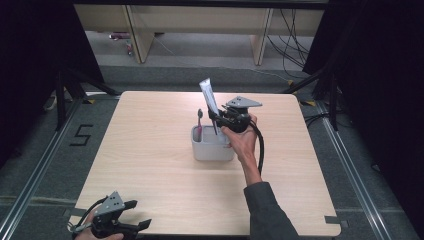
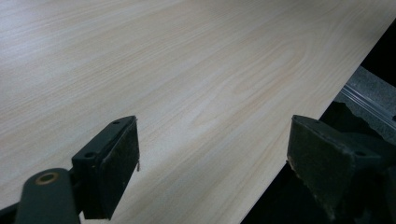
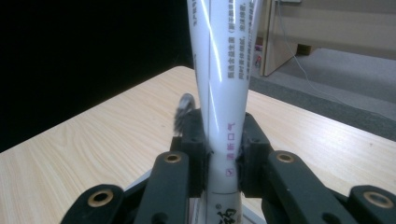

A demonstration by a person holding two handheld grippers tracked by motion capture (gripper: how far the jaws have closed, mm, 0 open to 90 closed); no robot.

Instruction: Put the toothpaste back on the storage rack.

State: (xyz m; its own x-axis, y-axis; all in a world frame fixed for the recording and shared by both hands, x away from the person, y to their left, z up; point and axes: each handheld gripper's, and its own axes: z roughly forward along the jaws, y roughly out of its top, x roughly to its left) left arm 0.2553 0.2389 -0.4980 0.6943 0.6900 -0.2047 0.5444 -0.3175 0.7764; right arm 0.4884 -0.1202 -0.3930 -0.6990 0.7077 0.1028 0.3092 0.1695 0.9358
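My right gripper (image 1: pixel 218 118) is shut on a white toothpaste tube (image 1: pixel 208 94), which stands upright with its flat crimped end on top, over the right part of a grey holder cup (image 1: pixel 212 149) in the middle of the table. In the right gripper view the tube (image 3: pixel 219 93) is pinched between both pads, and a toothbrush head (image 3: pixel 183 112) peeks out just behind the left jaw. A toothbrush with a pink handle (image 1: pixel 199 125) stands in the cup's left part. My left gripper (image 1: pixel 136 215) rests open at the table's near left corner, with bare wood between its jaws (image 2: pixel 212 154).
The wooden table (image 1: pixel 150 150) has open surface on all sides of the cup. Its near edge runs right beside the left gripper (image 2: pixel 280 177). Beyond the far edge are desk legs (image 1: pixel 140 35) and floor cables (image 1: pixel 295 45); black curtains hang on both sides.
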